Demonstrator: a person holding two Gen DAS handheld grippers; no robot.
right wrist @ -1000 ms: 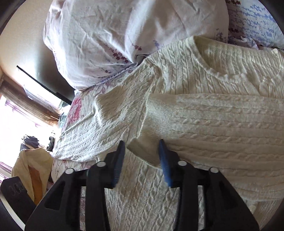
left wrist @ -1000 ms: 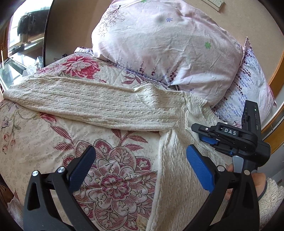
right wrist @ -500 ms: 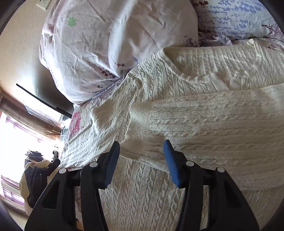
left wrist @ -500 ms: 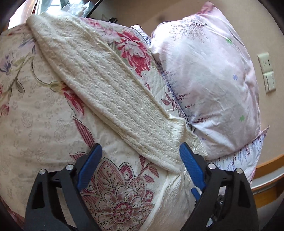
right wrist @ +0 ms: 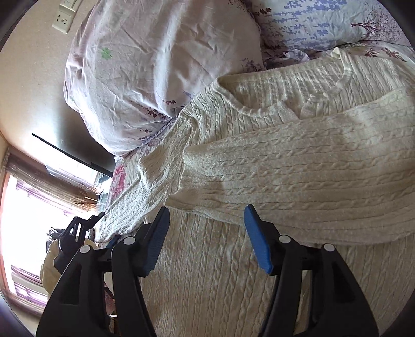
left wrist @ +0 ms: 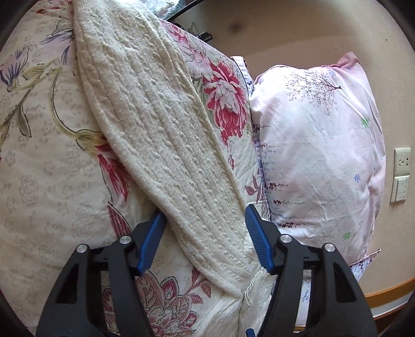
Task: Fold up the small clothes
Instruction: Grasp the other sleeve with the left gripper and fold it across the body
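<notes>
You are working on a bed [left wrist: 46, 181] covered by a cream spread printed with large red and pink flowers. A cream cable-knit sweater [right wrist: 233, 272] lies flat on it, body toward you and neckline toward the pillows. One sleeve [right wrist: 298, 181] is folded across the chest; the other sleeve [left wrist: 160, 134] stretches out straight over the floral spread. At the head of the bed, a pale pink pillow [left wrist: 319, 160] rests against the wall, with a blue-patterned pillow [right wrist: 319, 23] beside it.
</notes>
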